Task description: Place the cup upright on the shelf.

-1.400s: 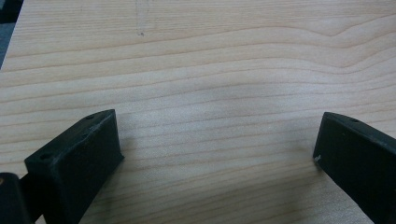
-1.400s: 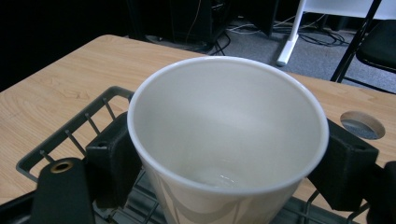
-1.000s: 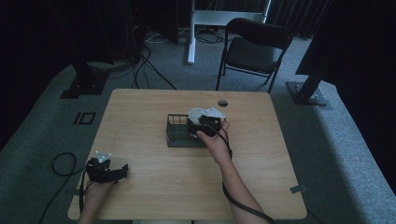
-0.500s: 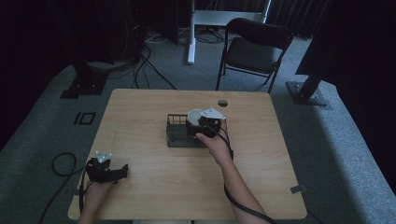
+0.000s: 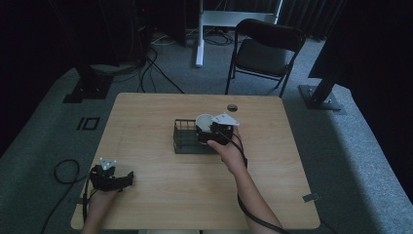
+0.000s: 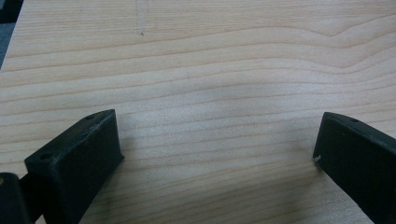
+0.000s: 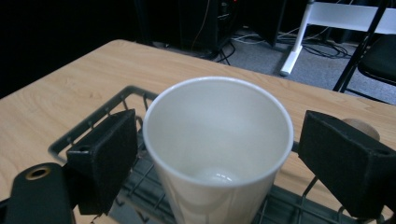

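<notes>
Right gripper [image 7: 215, 154] fingers spread around white cup [image 7: 218, 140] over wire basket [image 5: 187, 139]; left gripper [image 6: 217, 154] fingers spread above surface [image 6: 210, 70].

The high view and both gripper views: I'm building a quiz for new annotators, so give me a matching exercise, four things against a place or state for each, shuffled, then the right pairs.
Things:
1. white paper cup
2. wire basket
3. left gripper
4. folding chair

Places or states:
A. on the floor beyond the table's far edge
B. open, low over bare wood near the table's near left corner
C. upright, between the jaws of the right gripper, over the basket
D. dark, on the table near its middle

Pairs: 1-C, 2-D, 3-B, 4-A
</notes>
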